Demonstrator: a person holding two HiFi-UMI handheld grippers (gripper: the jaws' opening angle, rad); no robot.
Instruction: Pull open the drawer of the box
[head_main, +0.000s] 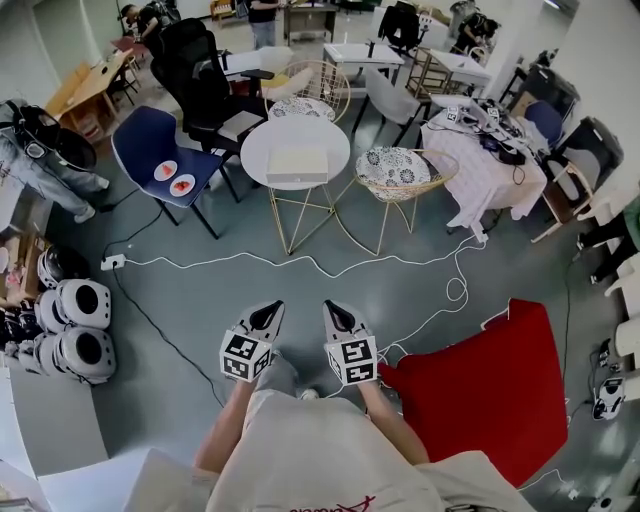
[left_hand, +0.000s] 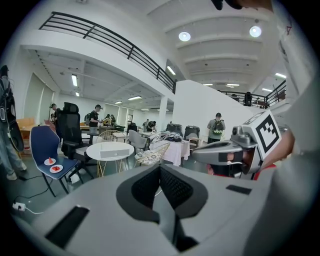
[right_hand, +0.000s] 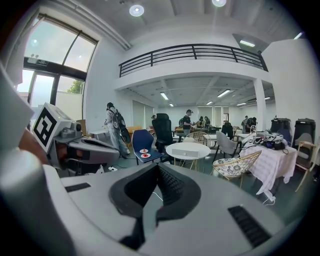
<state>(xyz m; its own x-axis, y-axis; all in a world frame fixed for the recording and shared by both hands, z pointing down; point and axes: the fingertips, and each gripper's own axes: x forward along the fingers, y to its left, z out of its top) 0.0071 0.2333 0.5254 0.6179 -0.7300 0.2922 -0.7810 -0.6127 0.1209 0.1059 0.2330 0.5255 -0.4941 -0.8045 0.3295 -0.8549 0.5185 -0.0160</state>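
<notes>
A cream box (head_main: 297, 164) with a drawer front lies on a small round white table (head_main: 262, 142) across the floor. Low in the head view, my left gripper (head_main: 275, 307) and right gripper (head_main: 330, 307) are side by side, well short of the table. Both point toward it, both are shut and both hold nothing. The left gripper view has its jaws (left_hand: 160, 168) pressed together, with the box (left_hand: 115, 151) small and far beyond them. In the right gripper view the jaws (right_hand: 157, 169) also meet, and the box (right_hand: 186, 153) sits on the distant table.
A blue chair (head_main: 150, 145) with two small plates stands left of the table, a black office chair (head_main: 200, 75) behind it. A wicker chair (head_main: 402, 170) stands to the right. A white cable (head_main: 300, 263) crosses the floor. A red cushion (head_main: 495, 385) lies at my right, white helmets (head_main: 80, 325) at my left.
</notes>
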